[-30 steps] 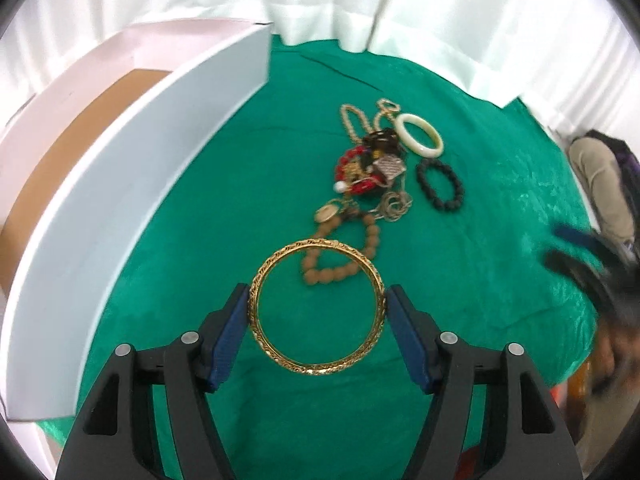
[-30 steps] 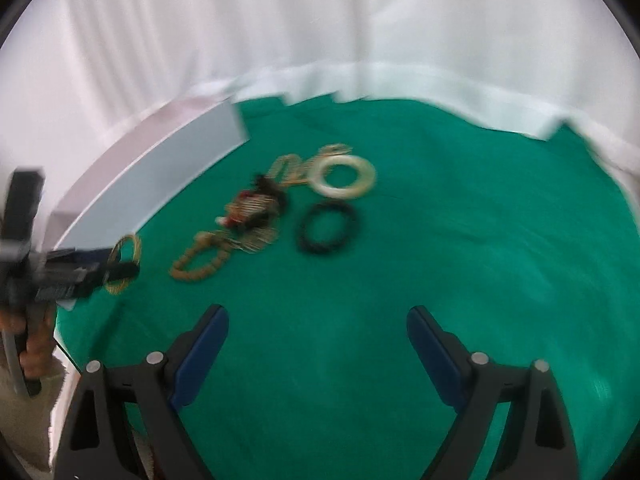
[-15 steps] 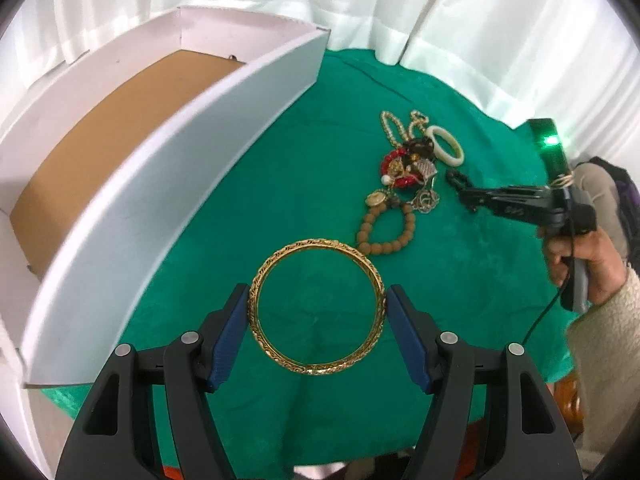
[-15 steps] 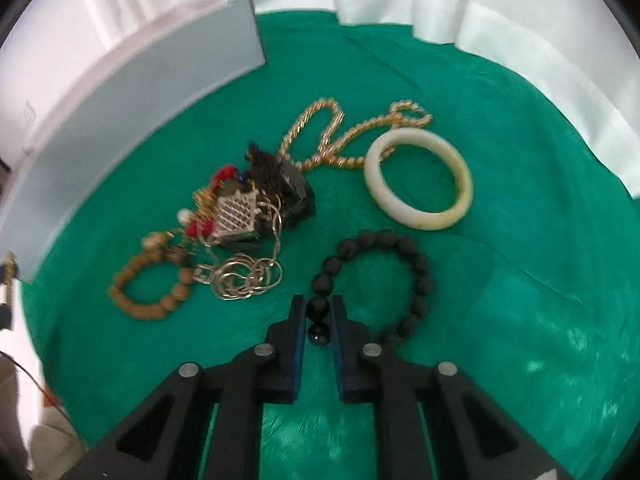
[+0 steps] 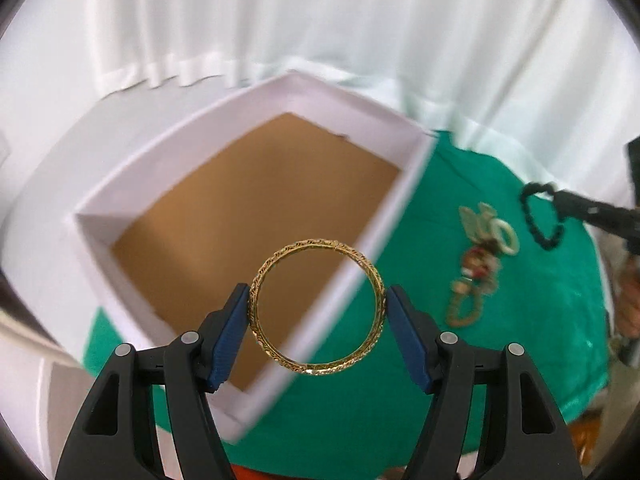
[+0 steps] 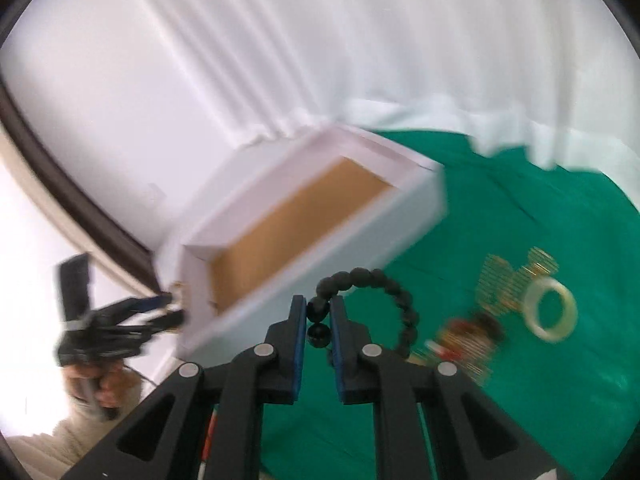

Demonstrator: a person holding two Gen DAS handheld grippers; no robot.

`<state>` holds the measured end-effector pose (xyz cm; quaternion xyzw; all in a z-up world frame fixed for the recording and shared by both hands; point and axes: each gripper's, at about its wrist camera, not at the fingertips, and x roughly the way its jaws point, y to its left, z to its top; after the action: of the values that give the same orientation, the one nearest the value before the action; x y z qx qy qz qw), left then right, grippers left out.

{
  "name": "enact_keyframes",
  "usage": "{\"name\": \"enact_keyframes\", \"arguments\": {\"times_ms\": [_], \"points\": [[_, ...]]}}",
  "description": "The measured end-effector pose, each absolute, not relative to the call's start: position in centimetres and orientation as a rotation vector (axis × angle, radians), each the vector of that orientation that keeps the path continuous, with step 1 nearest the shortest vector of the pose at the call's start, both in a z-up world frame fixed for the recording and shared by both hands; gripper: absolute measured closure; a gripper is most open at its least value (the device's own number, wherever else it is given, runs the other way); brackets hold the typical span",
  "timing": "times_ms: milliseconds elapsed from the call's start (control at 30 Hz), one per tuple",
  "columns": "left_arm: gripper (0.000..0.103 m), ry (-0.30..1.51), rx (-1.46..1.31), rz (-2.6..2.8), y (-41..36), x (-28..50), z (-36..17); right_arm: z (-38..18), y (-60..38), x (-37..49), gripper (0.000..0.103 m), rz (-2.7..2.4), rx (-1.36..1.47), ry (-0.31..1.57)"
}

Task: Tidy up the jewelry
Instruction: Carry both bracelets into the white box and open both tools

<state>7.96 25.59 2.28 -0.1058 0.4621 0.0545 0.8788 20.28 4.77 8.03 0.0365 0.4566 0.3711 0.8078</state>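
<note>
left gripper [image 5: 318, 312] clamped on gold bangle [image 5: 317, 307], raised over the near wall of the white box [image 5: 256, 120] at the left edge of the green cloth [image 5: 520, 320]. right gripper [image 6: 319, 322] clenched on black bead bracelet [image 6: 400, 300], lifted off the cloth beside the box. remaining jewelry heap [image 6: 480, 336] and white bangle [image 6: 551, 312] lying mid-cloth.

i see a gold metal bangle [image 5: 318, 307] with shiny openwork, matt black beads on a bracelet [image 6: 372, 308], a smooth pale glossy ring [image 6: 551, 310] on soft green cloth [image 5: 520, 320], and beside that cloth a white card box [image 5: 256, 128] with a matt brown floor.
</note>
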Motion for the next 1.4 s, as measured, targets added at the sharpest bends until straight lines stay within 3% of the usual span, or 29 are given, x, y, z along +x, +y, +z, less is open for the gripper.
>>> {"name": "enact_keyframes", "arguments": {"times_ms": [267,433,500,533,600,633,833,1067,1400], "points": [[0.033,1.06,-0.282,0.238,31.6,11.6,-3.0,5.7,17.4,22.9,0.091,0.888,0.052,0.984],[0.033,1.088,-0.284,0.271,32.9,12.0,-4.7,0.3,23.1,24.8,0.091,0.814,-0.032,1.025],[0.031,1.098,-0.273,0.284,32.9,12.0,-4.8,-1.1,24.0,25.1,0.088,0.796,-0.044,1.042],[0.025,1.101,-0.271,0.283,32.9,12.0,-4.9,-1.9,24.3,25.2,0.086,0.778,-0.041,1.05],[0.01,1.088,-0.266,0.282,32.8,11.7,-4.6,-3.0,24.3,25.2,0.051,0.761,-0.03,1.063],[0.009,1.065,-0.254,0.296,32.7,11.4,-4.2,-3.3,24.1,25.3,0.05,0.755,-0.033,1.06],[0.009,0.982,-0.217,0.312,32.5,11.1,-3.6,-5.4,24.0,25.7,0.052,0.688,-0.106,1.061],[0.009,1.127,-0.115,0.327,31.2,12.5,-6.4,-5.4,23.2,25.6,0.052,0.71,-0.091,1.063],[0.008,1.111,-0.133,0.31,30.5,10.3,-5.7,-5.3,20.5,23.6,0.052,0.709,-0.105,1.039]]}}
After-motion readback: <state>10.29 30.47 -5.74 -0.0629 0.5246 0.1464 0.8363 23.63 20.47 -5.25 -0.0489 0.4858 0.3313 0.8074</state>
